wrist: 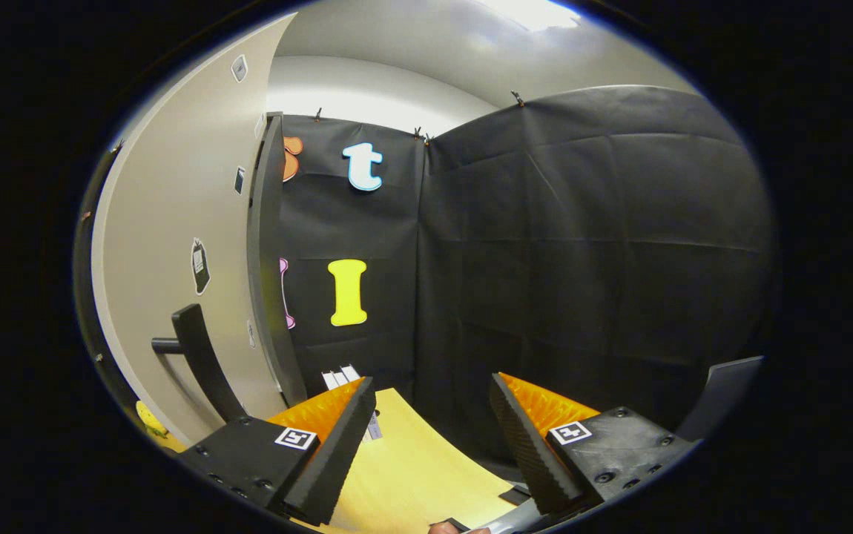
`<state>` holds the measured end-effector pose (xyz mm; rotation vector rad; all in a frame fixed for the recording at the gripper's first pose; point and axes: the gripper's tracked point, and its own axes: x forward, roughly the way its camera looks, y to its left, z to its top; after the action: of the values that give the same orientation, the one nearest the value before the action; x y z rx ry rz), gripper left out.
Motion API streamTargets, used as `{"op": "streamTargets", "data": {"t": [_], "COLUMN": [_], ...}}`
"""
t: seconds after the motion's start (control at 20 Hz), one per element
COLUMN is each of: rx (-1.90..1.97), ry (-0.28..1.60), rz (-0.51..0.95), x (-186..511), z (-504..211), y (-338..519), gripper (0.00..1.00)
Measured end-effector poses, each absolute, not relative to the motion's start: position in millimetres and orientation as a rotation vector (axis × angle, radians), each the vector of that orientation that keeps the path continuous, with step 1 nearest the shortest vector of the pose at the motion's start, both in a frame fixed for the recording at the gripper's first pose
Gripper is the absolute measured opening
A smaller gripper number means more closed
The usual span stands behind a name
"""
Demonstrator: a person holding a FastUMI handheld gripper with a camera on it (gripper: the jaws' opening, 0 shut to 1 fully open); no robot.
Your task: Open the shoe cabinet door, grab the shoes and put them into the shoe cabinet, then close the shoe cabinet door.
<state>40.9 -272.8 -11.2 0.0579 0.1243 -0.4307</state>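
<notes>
The shoe cabinet door point(174, 222) is a tall pale panel to the left of my fingers, with a few small stickers on it. Its black bar handle point(200, 348) sticks out low on the panel, just left of my left finger. The panel's dark side edge point(263, 259) runs upright beside the black cloth wall. I cannot tell whether the door is open or closed. My gripper point(432, 386) is open, with nothing between its fingers, and it points past the handle toward the corner of the wall.
A light wooden surface point(412, 460) lies under and between the fingers. The black cloth wall point(582, 259) closes the space ahead and to the right. A grey panel edge point(723, 393) rises beyond the right finger. A small yellow object point(150, 419) lies below the handle.
</notes>
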Motion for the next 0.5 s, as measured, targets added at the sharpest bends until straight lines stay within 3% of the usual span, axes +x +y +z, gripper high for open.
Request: {"op": "streamTargets", "data": {"t": [0.15, 0.5], "rx": [0.088, 0.093], "ry": [0.116, 0.127], "rz": [-0.354, -0.352], "x": [56.2, 54.2], "z": [-9.5, -11.1], "y": [-247.8, -233.9], "gripper": [0.97, 0.97]}}
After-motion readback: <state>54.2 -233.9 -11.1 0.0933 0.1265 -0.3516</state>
